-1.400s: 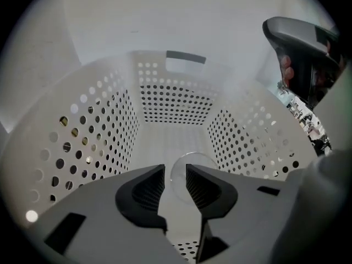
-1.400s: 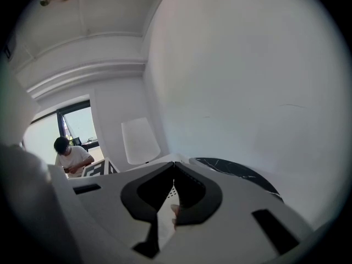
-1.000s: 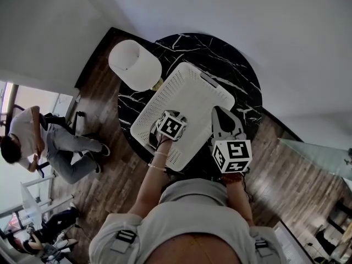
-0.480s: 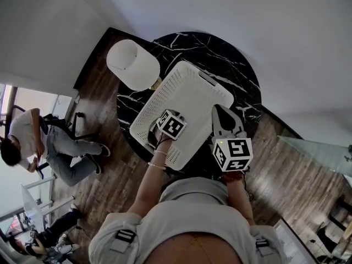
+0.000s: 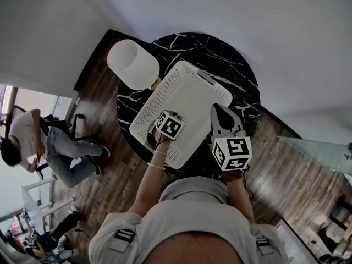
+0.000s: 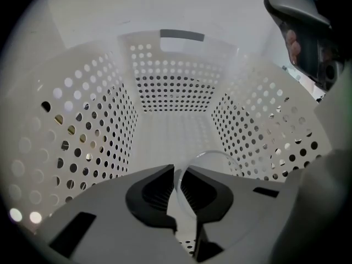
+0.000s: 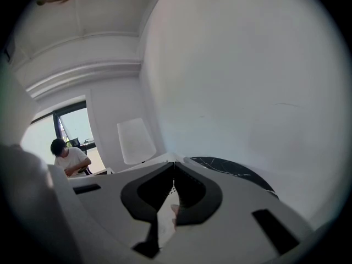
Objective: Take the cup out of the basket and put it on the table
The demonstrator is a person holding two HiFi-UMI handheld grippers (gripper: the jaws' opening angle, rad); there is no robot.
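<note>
While the left gripper (image 6: 179, 172), deep in the basket (image 6: 170, 92), pinches the rim of the clear cup (image 6: 212, 157) between its fingers (image 6: 151, 191) at lower centre, the right gripper (image 7: 174, 166) hangs pressed together, empty. Grasp made; next likely a straight lift onto the counter (image 5: 220, 54).

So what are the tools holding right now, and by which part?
The left tool grips the clear cup by its thin side wall at the rim, down inside the white basket. The right tool is shut on nothing.
</note>
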